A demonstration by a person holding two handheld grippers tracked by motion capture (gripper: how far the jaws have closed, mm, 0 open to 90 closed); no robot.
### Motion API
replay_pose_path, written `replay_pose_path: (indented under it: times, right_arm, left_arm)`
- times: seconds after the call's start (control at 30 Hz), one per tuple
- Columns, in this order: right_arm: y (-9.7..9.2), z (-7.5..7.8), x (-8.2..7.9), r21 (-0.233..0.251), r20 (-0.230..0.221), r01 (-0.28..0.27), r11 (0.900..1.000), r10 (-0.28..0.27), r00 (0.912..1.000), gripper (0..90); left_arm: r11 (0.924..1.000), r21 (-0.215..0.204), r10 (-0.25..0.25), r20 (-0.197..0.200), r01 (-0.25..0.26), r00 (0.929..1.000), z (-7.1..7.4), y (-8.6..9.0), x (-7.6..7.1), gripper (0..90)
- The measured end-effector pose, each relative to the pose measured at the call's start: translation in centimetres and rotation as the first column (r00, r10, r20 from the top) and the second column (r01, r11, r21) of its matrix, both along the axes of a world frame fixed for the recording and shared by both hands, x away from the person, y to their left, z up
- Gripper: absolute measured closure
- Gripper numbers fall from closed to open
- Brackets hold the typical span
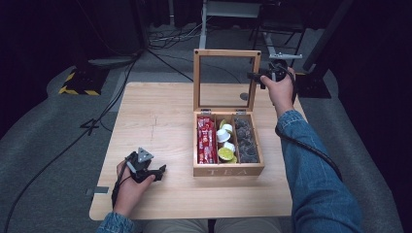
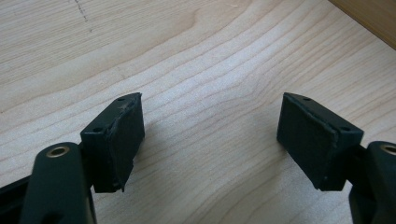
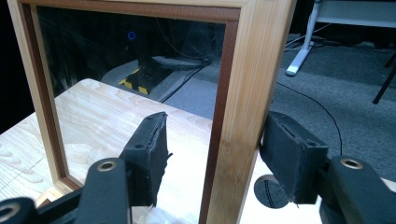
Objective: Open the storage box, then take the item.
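Observation:
A wooden tea box [image 1: 228, 170] stands right of the table's middle, its glass-paned lid [image 1: 197, 82] raised upright. Its three compartments hold red packets [image 1: 206, 141], white and green capsules [image 1: 225, 143] and dark packets [image 1: 245, 141]. My right gripper [image 1: 257, 76] is up at the lid's right edge. In the right gripper view its jaws straddle the lid's wooden frame [image 3: 252, 70], with a gap left between the frame and one pad [image 3: 152, 154]; the gripper [image 3: 215, 149] is open. My left gripper [image 1: 158, 171] rests near the table's front left, open [image 2: 210, 135] over bare wood.
A round cable hole [image 1: 244, 96] lies in the table behind the box, right beside the lid. The box's corner [image 2: 373, 18] shows at the upper right of the left gripper view. On the floor beyond are cables and a yellow-and-black striped base [image 1: 77, 82].

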State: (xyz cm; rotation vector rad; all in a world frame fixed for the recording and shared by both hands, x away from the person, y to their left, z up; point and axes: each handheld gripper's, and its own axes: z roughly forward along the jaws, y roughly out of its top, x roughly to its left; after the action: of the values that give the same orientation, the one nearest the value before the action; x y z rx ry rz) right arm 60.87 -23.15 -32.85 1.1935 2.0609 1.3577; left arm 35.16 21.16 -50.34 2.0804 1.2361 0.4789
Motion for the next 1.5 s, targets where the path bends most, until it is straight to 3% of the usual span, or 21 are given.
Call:
replay_pose_path:
  times: [0.27,0.63,1.0,1.2,1.5]
  right_arm:
    - [-0.4,0.1,-0.4,-0.015,-0.007,0.006,0.9999,-0.006,1.0000,40.3]
    - [-1.4,1.1,-2.1,0.015,0.003,0.009,0.9999,-0.009,1.0000,38.3]
    - [-0.5,2.8,-6.6,0.027,0.035,-0.087,0.9958,0.087,0.9956,39.1]
    - [1.0,2.9,-9.9,0.044,0.063,-0.181,0.9824,0.179,0.9819,36.9]
    - [2.7,2.1,-12.9,0.048,0.047,-0.244,0.9686,0.242,0.9692,32.8]
  left_arm:
    - [1.0000,-0.002,0.003,0.001,-0.003,1.0000,0.0,0.0,0.2,22.5]
    - [1.0000,0.003,-0.005,-0.006,0.005,1.0000,0.0,0.0,0.5,21.0]
    - [1.0000,0.005,-0.008,-0.004,0.008,1.0000,0.0,-0.2,1.1,19.6]
    - [0.9999,0.004,-0.013,-0.002,0.013,0.9999,0.0,-0.4,1.3,19.0]
    - [0.9999,0.004,-0.016,-0.007,0.016,0.9998,0.0,-0.4,1.3,17.1]
